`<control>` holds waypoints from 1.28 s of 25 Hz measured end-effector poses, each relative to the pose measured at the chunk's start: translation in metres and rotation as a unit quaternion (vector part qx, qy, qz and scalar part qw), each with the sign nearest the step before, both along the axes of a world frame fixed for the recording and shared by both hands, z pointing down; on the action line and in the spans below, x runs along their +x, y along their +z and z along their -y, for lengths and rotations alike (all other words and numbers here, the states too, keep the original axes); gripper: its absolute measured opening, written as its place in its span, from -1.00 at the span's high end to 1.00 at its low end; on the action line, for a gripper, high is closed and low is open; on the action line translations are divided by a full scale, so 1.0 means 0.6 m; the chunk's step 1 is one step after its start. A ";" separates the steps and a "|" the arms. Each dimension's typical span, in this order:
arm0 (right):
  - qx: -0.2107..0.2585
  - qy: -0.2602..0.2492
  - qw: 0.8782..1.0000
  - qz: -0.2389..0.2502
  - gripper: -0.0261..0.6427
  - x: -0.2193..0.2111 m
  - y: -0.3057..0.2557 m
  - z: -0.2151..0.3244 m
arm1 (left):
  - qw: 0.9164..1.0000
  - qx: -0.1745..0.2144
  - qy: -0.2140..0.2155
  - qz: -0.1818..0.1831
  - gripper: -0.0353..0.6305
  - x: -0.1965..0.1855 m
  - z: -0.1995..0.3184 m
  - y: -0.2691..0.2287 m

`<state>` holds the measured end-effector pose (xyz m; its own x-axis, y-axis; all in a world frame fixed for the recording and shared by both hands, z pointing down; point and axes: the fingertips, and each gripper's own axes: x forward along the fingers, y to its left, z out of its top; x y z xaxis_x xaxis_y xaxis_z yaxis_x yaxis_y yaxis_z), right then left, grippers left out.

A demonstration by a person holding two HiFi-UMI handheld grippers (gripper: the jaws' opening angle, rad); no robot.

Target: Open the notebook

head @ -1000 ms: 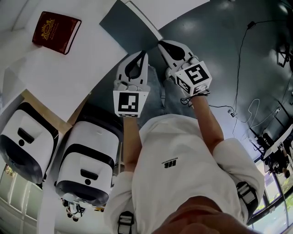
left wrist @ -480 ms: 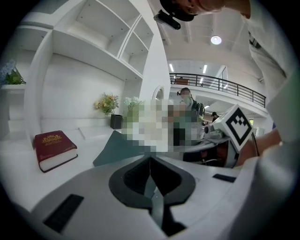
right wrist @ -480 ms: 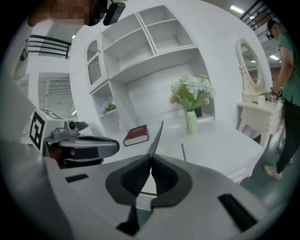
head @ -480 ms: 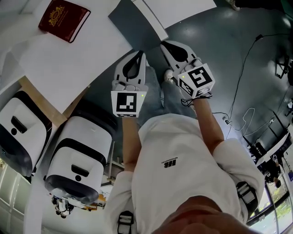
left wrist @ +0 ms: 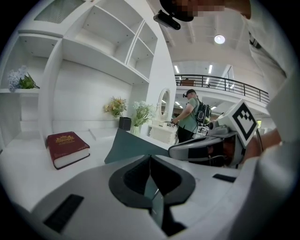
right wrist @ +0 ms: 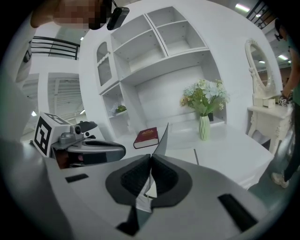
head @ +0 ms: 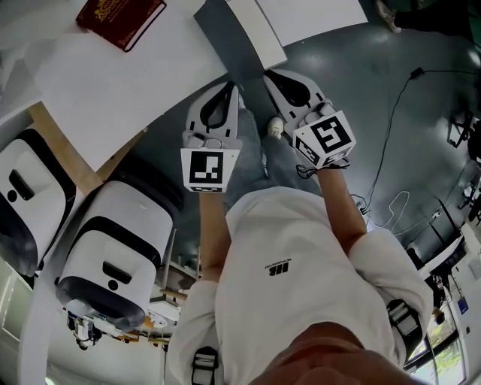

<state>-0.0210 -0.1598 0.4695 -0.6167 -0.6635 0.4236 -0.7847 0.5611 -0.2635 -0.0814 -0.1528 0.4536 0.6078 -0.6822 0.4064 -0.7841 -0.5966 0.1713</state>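
The dark red notebook lies closed on the white table at the top left of the head view. It also shows as the notebook in the left gripper view and the notebook in the right gripper view. My left gripper and right gripper are held side by side over the grey floor, well short of the book. The jaws of the left gripper and of the right gripper are shut on nothing.
Two white and black machines stand at the left below the table's edge. A second white table lies at the top. A vase of flowers stands on the table. Cables run over the floor. A person stands far off.
In the head view the table and notebook have slid up and right towards the top edge. Both grippers stay shut and keep their places side by side.
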 end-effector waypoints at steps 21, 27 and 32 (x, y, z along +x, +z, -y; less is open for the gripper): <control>0.008 -0.084 0.996 0.009 0.91 -0.107 -0.022 -0.031 | 0.998 0.003 -0.063 0.006 0.89 -0.084 -0.026 -0.004; 0.006 -0.100 0.995 0.007 0.91 -0.134 -0.019 -0.040 | 0.997 0.001 -0.077 0.007 0.89 -0.109 -0.037 0.001; 0.004 -0.113 0.994 0.004 0.91 -0.158 -0.014 -0.044 | 0.996 0.000 -0.090 0.007 0.89 -0.131 -0.044 0.004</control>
<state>-0.1157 -0.1334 0.4610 -0.7542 -0.5105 0.4129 -0.6355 0.7257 -0.2636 -0.1601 -0.1264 0.4557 0.4696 -0.7797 0.4142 -0.8809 -0.4456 0.1599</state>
